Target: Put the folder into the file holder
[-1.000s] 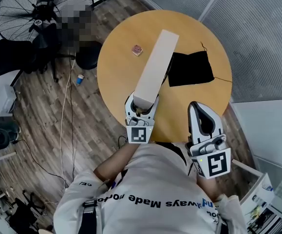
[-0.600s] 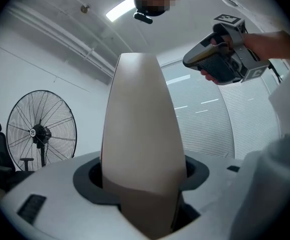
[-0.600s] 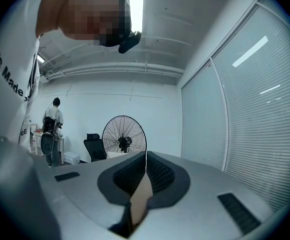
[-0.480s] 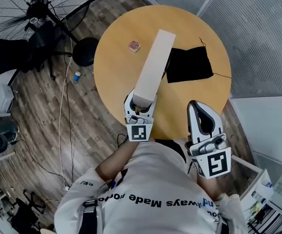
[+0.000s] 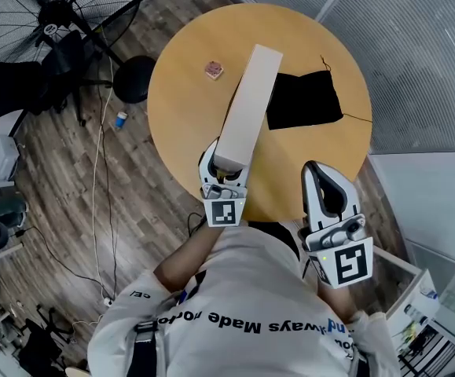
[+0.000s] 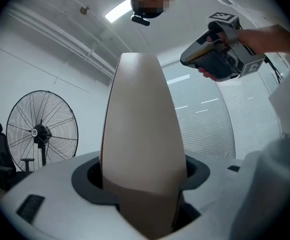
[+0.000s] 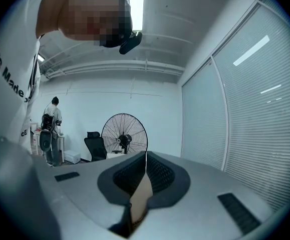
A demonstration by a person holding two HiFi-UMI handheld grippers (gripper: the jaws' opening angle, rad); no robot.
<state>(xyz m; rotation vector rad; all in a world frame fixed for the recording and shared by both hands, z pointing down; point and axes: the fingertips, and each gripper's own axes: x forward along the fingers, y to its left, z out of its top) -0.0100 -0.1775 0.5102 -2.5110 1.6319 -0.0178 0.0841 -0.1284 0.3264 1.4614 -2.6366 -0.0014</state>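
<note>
Left claw [image 5: 225, 171]: jaws wide, clamped on near end of beige folder [image 5: 247, 104], over table.
Right claw [image 5: 317, 170]: closed, empty.
Table [image 5: 188, 124]: round; black flat item [image 5: 304, 100] right of folder.
Room: fan [image 5: 46, 22] far left.

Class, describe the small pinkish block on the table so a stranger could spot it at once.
Start at the round wooden table. Left of the long beige folder lies a small pinkish block. It is the tiniest thing there, unlike the flat black cloth.
</note>
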